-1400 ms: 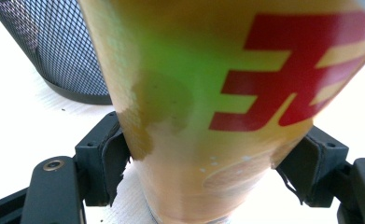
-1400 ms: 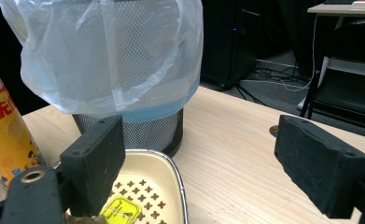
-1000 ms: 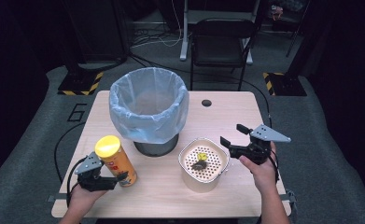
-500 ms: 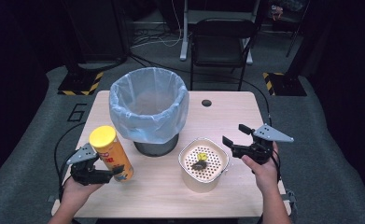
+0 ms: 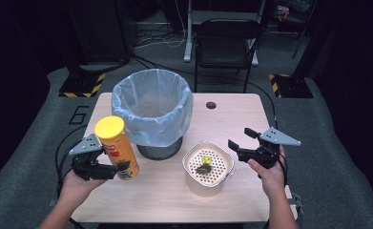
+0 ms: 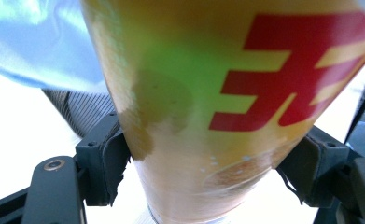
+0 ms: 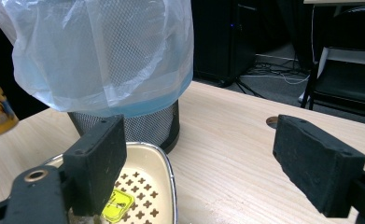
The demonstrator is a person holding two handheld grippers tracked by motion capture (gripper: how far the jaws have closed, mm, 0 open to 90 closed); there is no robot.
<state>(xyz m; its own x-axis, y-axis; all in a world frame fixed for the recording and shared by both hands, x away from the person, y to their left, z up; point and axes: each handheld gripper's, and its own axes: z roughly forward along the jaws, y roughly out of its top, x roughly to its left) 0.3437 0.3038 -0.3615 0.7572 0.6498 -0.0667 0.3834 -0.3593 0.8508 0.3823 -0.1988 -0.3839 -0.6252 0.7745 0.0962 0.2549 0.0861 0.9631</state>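
- Chip can [image 5: 117, 147]: tall yellow tube with a yellow lid and red lettering, near-upright with a slight tilt, at the left front of the bench [image 5: 232, 114], just left of the bin. In the left gripper view its lower body [image 6: 208, 116] sits squarely between the two black jaws.
- Left gripper [image 5: 108, 170]: pinches the chip can low on its body, one jaw pressed on each side; held by the person's left hand [image 5: 74, 183] at the bench's front-left edge.
- Wire-mesh waste bin [image 5: 153, 114]: lined with a pale blue plastic bag folded over the rim; stands mid-bench, just beside the can, whether touching cannot be told. The black mesh base shows in the right gripper view [image 7: 143, 126].
- Cream perforated basket [image 5: 208, 167]: rounded-square, in front of the bin and to its right; holds a yellow scrap [image 5: 206, 155] and a dark scrap [image 5: 203, 168].
- Right gripper [image 5: 240, 141]: jaws spread wide, holding nothing; hovers just right of the basket, pointing toward it; held by the right hand [image 5: 270, 174].
- Small round hole [image 5: 211, 105]: in the bench top, behind the bin's right side.
- Black chair [image 5: 227, 43]: on the floor beyond the bench.
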